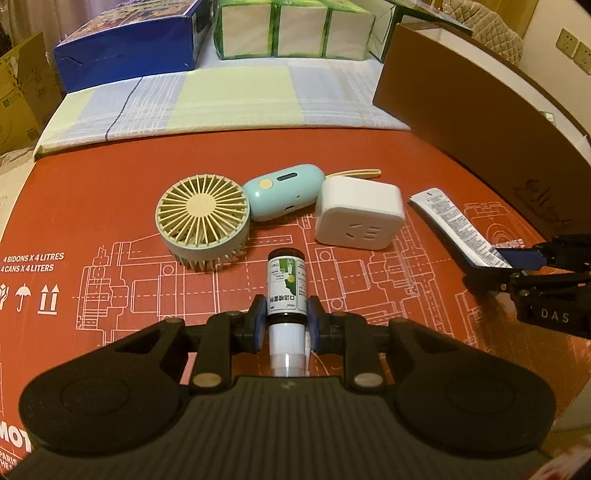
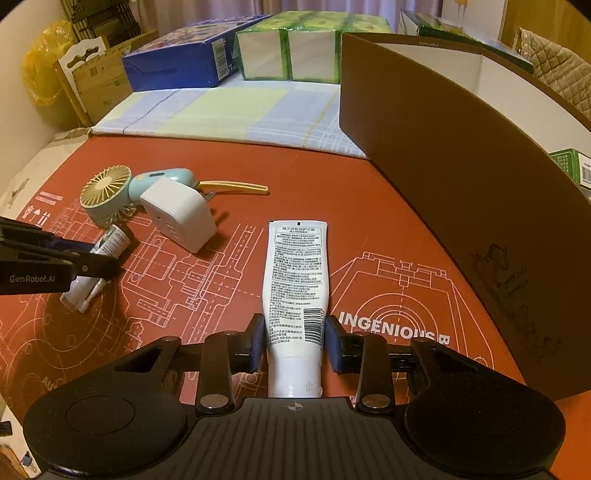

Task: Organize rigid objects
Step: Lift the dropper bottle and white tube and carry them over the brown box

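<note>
Both sets of jaws are nearly closed — left gripper (image 1: pixel 284 320) clamps the spray bottle (image 1: pixel 286 286), right gripper (image 2: pixel 295 341) the white tube (image 2: pixel 295 288).

Dark spray bottle (image 1: pixel 286 286) and white tube (image 2: pixel 295 284) lie flat; fan (image 1: pixel 202 221), white plug (image 1: pixel 359 214) beyond

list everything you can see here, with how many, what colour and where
spray bottle: 1, dark with white cap, between left tongs' fingers
tube: 1, white, between right tongs' fingers
handheld fan: 1, mint and cream, lying mid-mat
plug adapter: 1, white, right of fan
red printed mat: 1, under everything
brown box: 1, right edge
blue box: 1, back left
green-wrapped packs: row, back centre
left tongs: black, gripping bottle
right tongs: black, gripping tube
</note>
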{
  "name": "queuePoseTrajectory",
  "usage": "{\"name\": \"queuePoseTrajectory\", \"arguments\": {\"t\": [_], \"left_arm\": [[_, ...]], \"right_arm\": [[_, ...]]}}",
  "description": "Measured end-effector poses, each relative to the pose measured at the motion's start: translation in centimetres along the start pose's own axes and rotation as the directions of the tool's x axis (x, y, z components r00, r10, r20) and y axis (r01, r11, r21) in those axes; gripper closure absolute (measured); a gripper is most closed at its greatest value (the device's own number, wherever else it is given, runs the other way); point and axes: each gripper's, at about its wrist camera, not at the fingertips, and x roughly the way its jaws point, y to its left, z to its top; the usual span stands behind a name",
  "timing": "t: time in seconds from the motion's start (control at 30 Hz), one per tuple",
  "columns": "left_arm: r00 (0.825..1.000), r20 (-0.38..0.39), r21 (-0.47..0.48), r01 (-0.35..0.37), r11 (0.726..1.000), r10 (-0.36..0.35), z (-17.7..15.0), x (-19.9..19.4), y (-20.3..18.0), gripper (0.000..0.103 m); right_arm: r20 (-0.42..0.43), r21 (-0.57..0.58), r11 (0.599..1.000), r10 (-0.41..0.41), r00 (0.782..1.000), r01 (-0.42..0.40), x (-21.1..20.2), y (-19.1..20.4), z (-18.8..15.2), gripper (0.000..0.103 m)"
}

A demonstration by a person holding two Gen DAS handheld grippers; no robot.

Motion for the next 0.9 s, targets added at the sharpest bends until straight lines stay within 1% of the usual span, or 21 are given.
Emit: {"name": "queuePoseTrajectory", "arguments": {"t": [0.17, 0.4, 0.67, 0.9], "left_arm": [[1.0, 0.011, 0.002, 0.008, 1.0, -0.008, -0.1, -1.2, -0.1, 0.084], [0.999, 0.037, 0.015, 0.017, 1.0, -0.018, 0.5, -3.1, -0.6, 0.084], [0.995, 0.089, 0.031, 0.042, 0.999, -0.044, 2.1, -5.2, -1.8, 0.084], [0.986, 0.135, 0.076, 0.084, 0.994, -0.094, 4.5, -6.9, -4.0, 0.084]], "right_arm": [[0.019, 0.008, 1.0, 0.008, 1.0, -0.008, -1.0, 0.1, 0.2, 0.072], [0.044, 0.015, 1.0, 0.023, 0.999, -0.024, -2.2, 0.4, 0.7, 0.072], [0.078, 0.02, 0.999, 0.031, 0.996, -0.032, -3.6, 0.5, 1.6, 0.072], [0.134, 0.025, 0.999, 0.038, 0.99, -0.042, -5.7, -0.2, 2.7, 0.072]]}}
